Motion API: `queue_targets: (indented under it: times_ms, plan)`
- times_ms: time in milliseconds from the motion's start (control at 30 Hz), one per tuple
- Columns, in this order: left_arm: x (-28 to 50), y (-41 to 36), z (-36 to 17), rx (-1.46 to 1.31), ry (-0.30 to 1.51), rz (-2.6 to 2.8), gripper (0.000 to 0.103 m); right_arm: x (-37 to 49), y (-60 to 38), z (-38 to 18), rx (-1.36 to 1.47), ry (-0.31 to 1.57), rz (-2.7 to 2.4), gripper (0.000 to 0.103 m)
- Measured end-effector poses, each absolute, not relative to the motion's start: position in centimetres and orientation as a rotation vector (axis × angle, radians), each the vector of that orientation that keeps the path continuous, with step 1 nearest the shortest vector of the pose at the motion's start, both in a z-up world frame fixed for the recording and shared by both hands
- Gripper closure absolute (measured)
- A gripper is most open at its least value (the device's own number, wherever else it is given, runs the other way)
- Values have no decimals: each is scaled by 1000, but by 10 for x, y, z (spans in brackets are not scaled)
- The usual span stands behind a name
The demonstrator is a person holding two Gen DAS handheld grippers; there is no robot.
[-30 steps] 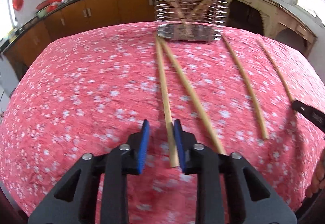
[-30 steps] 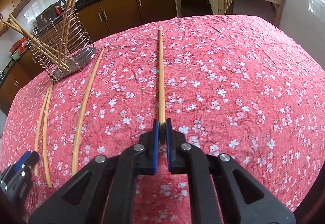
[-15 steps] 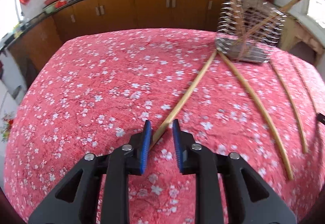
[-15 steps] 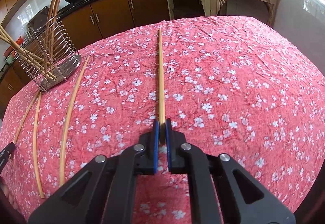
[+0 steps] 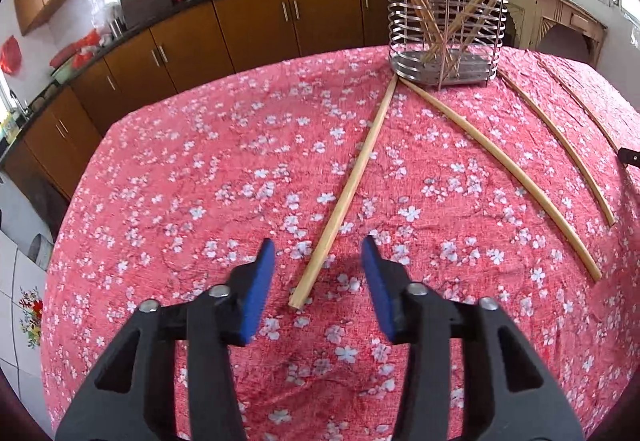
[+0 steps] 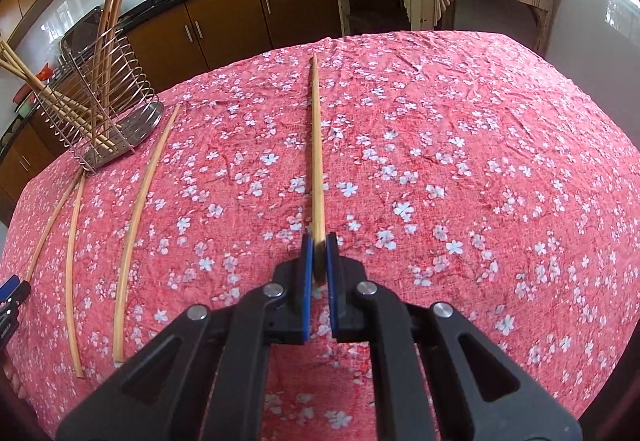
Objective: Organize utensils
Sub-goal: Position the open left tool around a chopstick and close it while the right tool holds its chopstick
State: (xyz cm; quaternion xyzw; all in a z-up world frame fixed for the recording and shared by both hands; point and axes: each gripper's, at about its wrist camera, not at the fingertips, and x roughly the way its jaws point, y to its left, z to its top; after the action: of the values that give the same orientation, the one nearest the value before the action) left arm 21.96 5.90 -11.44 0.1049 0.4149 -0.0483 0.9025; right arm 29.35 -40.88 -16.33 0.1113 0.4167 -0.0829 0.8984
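The left gripper has just been opening its jaws; they now stand apart, and the near end of a straight bamboo stick lies on the tablecloth between the 2 blue pads without touching either. That stick runs forward and rightward from the jaws, and its far end meets the base of the wire utensil holder, which stands upright well ahead and to the right. Several sticks lean inside the holder. To the right of the jaws, 3 more sticks lie on the cloth: a curved one starting near the holder's base, a thinner curved one farther right, and the thinnest near the table's right edge. The right gripper has its jaws clamped on the near end of a long stick, which reaches straight ahead from the jaws over the cloth. In the right wrist view the holder stands far left and ahead of the jaws, with 3 loose sticks lying on the cloth to their left. The tip of the other gripper shows at that picture's left edge.
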Motion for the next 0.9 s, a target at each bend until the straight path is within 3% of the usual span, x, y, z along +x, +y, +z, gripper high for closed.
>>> queue_targets:
  times_ms: [900]
  plan:
    - [223,66,-115,168,874,-101,62,292,-404,-163,187,849,-184,95]
